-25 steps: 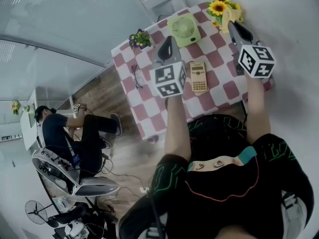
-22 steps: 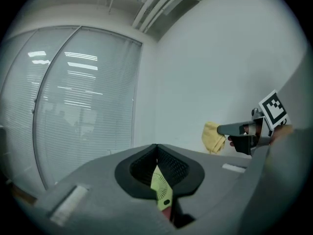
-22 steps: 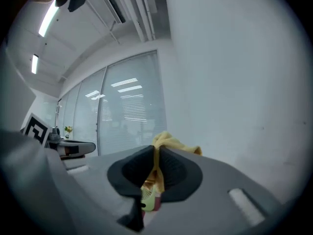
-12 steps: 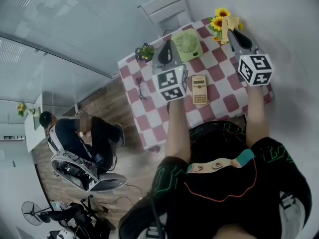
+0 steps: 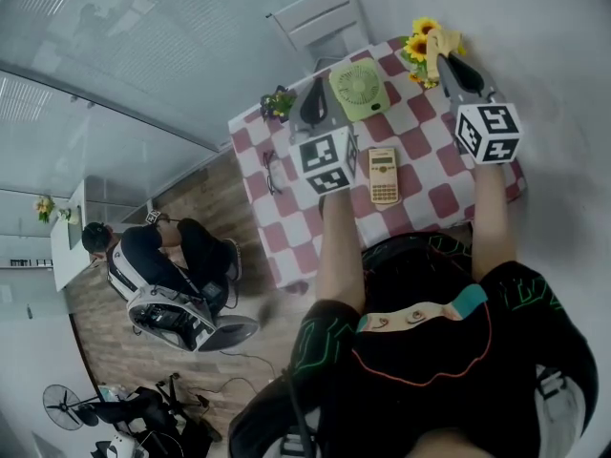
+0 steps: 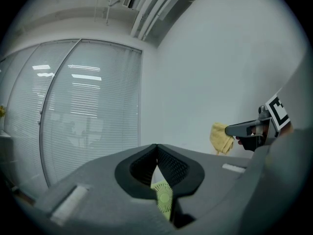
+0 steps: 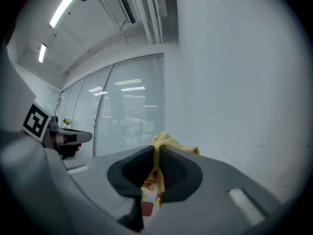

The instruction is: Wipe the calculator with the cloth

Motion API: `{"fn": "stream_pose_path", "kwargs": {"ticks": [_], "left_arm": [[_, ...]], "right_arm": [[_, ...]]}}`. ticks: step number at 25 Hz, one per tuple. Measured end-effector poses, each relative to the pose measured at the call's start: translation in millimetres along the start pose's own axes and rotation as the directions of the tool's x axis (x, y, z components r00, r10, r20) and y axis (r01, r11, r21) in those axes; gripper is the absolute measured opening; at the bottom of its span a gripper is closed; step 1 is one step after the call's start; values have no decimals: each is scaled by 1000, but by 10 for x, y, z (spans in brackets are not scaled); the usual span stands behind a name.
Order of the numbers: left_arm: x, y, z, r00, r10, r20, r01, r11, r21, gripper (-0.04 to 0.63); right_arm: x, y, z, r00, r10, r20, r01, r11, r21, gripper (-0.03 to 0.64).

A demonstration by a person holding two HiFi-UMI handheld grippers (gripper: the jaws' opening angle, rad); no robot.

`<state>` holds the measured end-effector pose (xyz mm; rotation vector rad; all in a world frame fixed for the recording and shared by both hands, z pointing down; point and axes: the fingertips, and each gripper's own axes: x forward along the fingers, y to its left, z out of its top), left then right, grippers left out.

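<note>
Head view: the calculator (image 5: 384,176) is being seen lying flat on the checked table (image 5: 434,175), toward the near side, between the two forearms. Both tools are being held above the table, clear of it. The left hand-held gripper (image 5: 313,98) is being held over the far part, just beside the green fan (image 5: 356,86). The right hand-held gripper (image 5: 451,63) is being held over the far right corner, beside the sunflowers (image 5: 418,29), with the yellow cloth (image 5: 439,44) at its tip. Cloth and calculator are well apart. Glasses (image 5: 270,172) and a small plant (image 5: 278,101) are lying at the left of the table.

Left gripper view: the jaws are being held pressed together at the tips, with nothing between them. The fan (image 6: 164,199) is being glimpsed through the gap below. The right hand-held gripper (image 6: 230,129) is being seen at right, the cloth (image 6: 221,138) hanging from it.

Right gripper view: the jaws are being pinched on a fold of the cloth (image 7: 164,142), which is bunching above the tips and trailing below them. The left hand-held gripper (image 7: 68,137) is being seen at left.

Judgement: wiping is not yet being done; the cloth is first to be brought near and down.

Risks:
- The calculator is not being steadied by anything, so it may be pushed along the table under a firm stroke.
- Only a fold is being gripped, so the cloth may be dragged out.
- The sunflowers or the fan may be clipped on the way.
</note>
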<state>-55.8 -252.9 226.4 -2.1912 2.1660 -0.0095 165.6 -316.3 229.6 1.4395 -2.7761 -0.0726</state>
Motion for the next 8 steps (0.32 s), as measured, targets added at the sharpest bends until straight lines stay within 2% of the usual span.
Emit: {"fn": "stream_pose_path", "kwargs": {"ticks": [8], "left_arm": [[-19,-20,-26,1000,6,-9,-6,1000,5,11]], "right_arm": [[-23,-5,17,1000,6,10,-6,1000,-17,37]]}}
